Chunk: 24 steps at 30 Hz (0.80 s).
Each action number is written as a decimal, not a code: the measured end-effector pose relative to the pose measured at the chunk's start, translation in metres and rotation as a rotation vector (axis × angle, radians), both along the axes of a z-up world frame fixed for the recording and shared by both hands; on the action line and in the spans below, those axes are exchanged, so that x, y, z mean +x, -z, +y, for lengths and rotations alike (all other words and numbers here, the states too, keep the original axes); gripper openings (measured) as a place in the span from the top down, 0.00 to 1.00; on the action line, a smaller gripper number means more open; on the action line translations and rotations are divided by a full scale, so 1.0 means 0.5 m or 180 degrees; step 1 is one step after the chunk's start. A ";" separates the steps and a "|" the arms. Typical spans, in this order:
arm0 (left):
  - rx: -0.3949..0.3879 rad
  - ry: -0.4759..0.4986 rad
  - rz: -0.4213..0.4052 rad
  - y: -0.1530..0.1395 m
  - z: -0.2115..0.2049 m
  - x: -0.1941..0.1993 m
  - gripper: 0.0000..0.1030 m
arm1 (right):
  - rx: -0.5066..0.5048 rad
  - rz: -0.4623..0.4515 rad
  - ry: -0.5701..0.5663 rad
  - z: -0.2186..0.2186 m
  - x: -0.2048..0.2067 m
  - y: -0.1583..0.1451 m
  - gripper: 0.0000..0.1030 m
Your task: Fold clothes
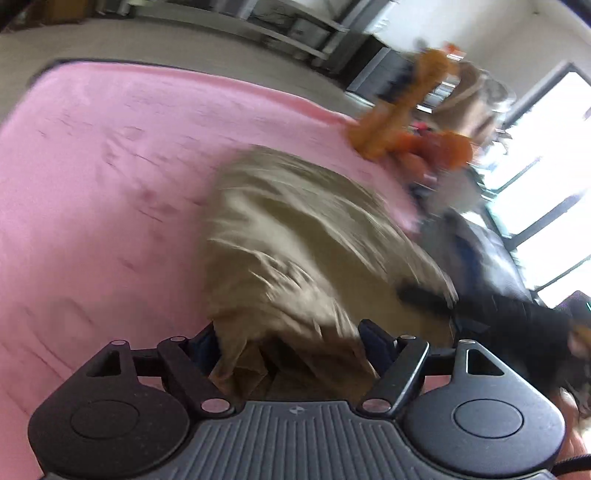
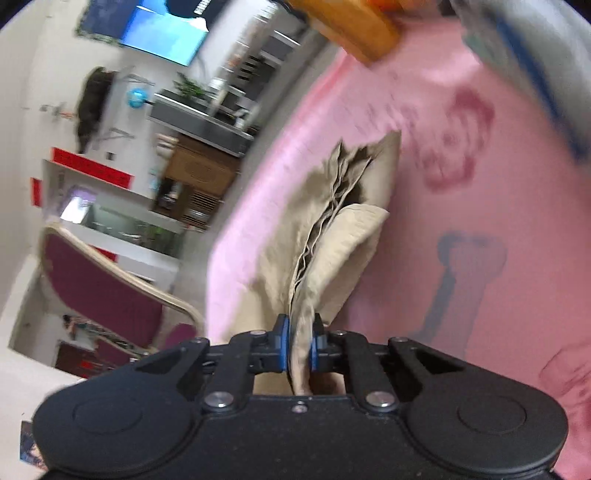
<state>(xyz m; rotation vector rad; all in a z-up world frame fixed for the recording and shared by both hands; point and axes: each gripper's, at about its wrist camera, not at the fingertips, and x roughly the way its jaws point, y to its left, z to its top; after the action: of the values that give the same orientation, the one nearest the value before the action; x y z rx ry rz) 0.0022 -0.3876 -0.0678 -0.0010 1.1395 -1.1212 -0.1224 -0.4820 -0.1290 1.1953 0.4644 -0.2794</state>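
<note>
A khaki garment [image 1: 295,236] lies bunched on the pink bed cover [image 1: 103,177]. My left gripper [image 1: 291,343] is open, its fingers spread wide with a fold of the khaki cloth filling the gap between them. My right gripper [image 2: 300,347] is shut on a layered edge of the same khaki garment [image 2: 332,236], which hangs away from the blue pads [image 2: 283,343] in stacked folds. In the left wrist view, the right gripper [image 1: 424,299] shows as a dark blur at the garment's right edge. Both views are motion-blurred.
Orange clothing [image 1: 388,125] lies at the far corner of the bed, an orange item [image 2: 351,29] also in the right view. A dark sofa [image 1: 480,251] and bright windows are beyond. A maroon chair [image 2: 99,288] stands beside the bed edge. The pink cover [image 2: 480,221] carries printed shapes.
</note>
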 end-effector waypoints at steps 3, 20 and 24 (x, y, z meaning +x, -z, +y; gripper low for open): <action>0.0021 0.0275 0.0073 0.010 -0.013 -0.080 0.28 | -0.0118 0.0123 -0.0024 -0.043 -0.045 -0.030 0.90; 0.0014 -0.0064 -0.0918 -0.039 0.009 -0.171 0.40 | -0.0603 0.1110 -0.0115 -0.050 -0.063 0.043 0.75; 0.0420 0.0012 -0.1229 0.008 -0.078 -0.207 0.48 | -0.0628 0.1120 -0.0112 -0.046 -0.076 0.048 0.75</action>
<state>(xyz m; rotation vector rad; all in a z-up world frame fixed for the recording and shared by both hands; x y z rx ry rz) -0.1013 -0.4267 -0.0719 0.3080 0.8638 -0.9946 -0.1605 -0.5052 -0.1532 0.9460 0.7455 -0.4978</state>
